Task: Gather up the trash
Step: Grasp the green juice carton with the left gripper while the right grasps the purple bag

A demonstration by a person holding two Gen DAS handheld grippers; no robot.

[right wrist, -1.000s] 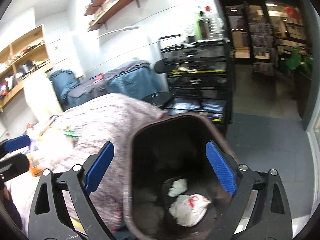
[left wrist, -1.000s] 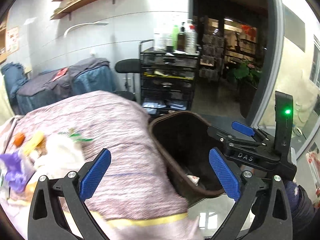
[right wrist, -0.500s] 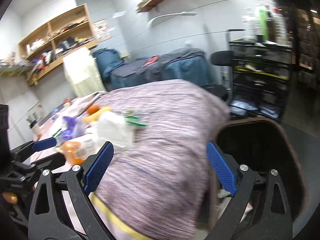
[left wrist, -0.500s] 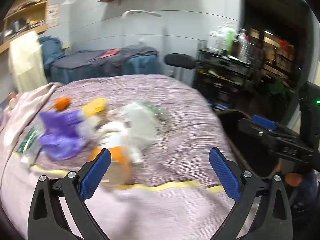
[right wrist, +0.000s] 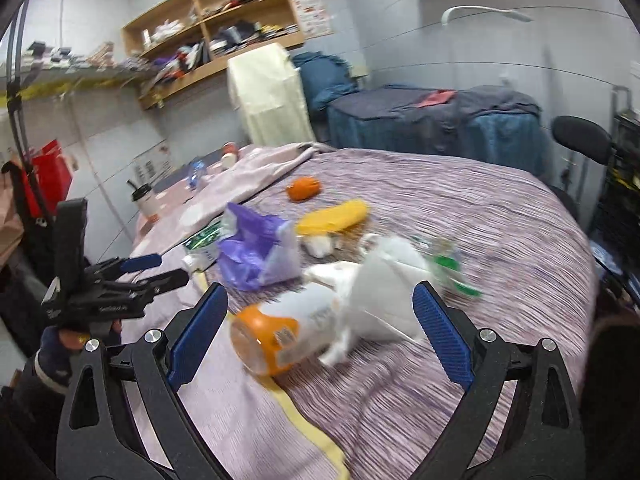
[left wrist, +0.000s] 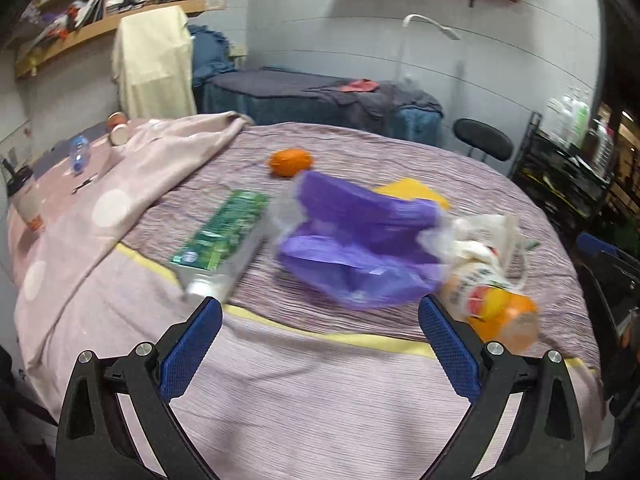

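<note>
Trash lies on the striped purple bedspread [left wrist: 328, 392]: a purple plastic bag [left wrist: 352, 240], a green-labelled clear bottle [left wrist: 224, 236], an orange-capped bottle [left wrist: 488, 300], white crumpled plastic [left wrist: 484, 236], a yellow wrapper [left wrist: 412, 192] and an orange ball [left wrist: 290, 161]. My left gripper [left wrist: 316, 348] is open and empty, just short of the purple bag. My right gripper [right wrist: 320, 328] is open and empty over the orange-capped bottle [right wrist: 272, 336] and the white plastic [right wrist: 380, 284]. The purple bag [right wrist: 256, 252] and the left gripper [right wrist: 148, 268] show in the right wrist view. The bin is out of view.
A pink dotted blanket [left wrist: 120, 200] covers the bed's left side, with a cup [left wrist: 24, 196] and a blue bottle [left wrist: 78, 154] on it. A black stool [left wrist: 484, 144] and a black rack [left wrist: 560, 176] stand to the right. Shelves line the walls.
Both grippers have swung left, away from the brown bin with trash in it, and now face the pile on the bed. Both stay open.
</note>
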